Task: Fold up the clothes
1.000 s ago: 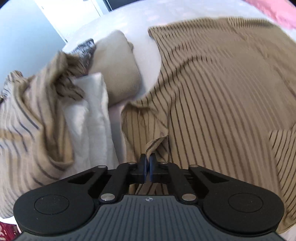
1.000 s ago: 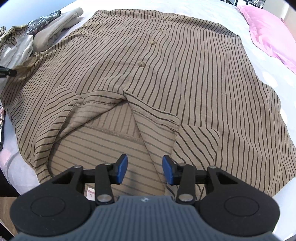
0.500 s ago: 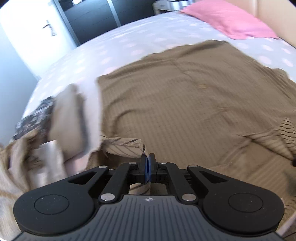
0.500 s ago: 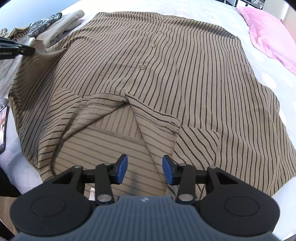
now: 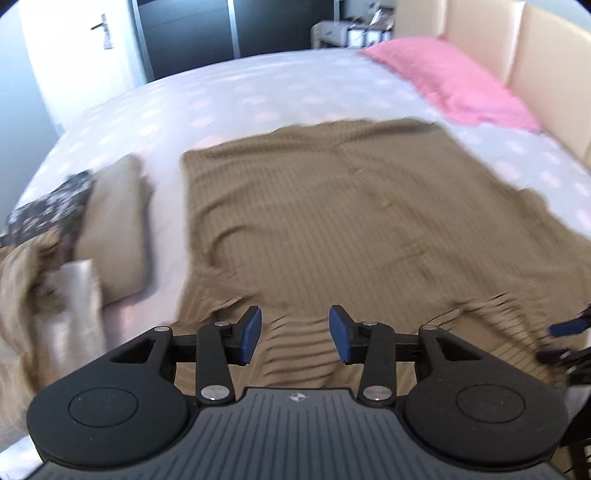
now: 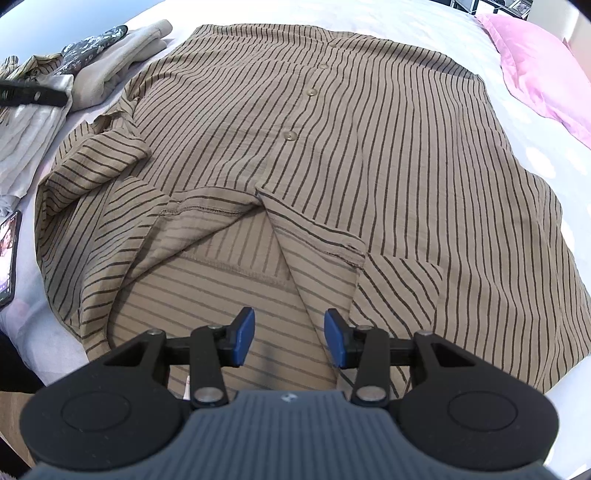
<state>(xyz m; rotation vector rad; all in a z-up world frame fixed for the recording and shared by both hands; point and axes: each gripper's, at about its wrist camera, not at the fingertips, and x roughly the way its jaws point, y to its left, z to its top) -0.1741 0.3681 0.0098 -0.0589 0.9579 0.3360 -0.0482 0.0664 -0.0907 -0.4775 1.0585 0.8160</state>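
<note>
Over on the left of the bed (image 6: 461,22) we are seeing a heap of clothes (image 6: 110,70) lying beside the striped shirt (image 6: 388,155), and a phone (image 6: 9,254) sitting at the bed's edge. We are holding the left gripper (image 5: 294,334) above the shirt's sleeve (image 6: 99,158), its jaws having just been opening, now standing apart with nothing between them. The shirt is lying spread flat across the bed, buttons up. We are hovering the right gripper (image 6: 289,338) over its collar end, jaws parted and empty. A pink pillow (image 6: 543,66) is resting at far right.
</note>
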